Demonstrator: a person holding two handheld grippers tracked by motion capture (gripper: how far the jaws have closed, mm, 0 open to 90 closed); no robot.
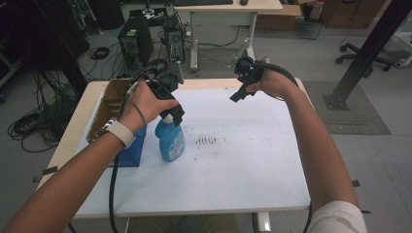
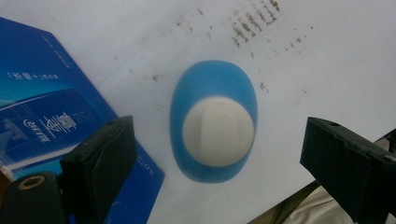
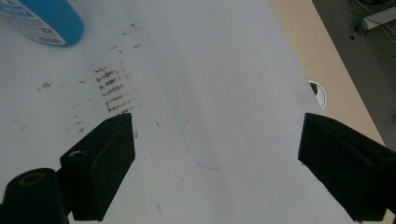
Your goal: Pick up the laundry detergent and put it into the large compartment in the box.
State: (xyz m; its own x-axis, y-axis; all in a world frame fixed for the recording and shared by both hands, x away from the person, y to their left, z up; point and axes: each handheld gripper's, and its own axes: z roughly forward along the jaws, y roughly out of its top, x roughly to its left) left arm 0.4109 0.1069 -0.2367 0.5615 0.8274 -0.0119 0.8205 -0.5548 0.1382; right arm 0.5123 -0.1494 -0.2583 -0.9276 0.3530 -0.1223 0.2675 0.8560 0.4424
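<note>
The left gripper hangs over the upright blue bottle, jaws spread wide, nothing grasped. The right gripper waits above the table, jaws likewise released. The grasp remains to be done.

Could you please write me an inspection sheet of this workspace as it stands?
Surface: table under a white sheet with brown smudges.
Job's things: blue bottle, white cap, upright.
Clutter: blue box beside the bottle; cardboard box behind it.
Grippers: left gripper open above the bottle's cap; right gripper open, raised over bare sheet.
Cables: black cable trails from the left gripper.
Surroundings: computer tower, desk, floor cables.
</note>
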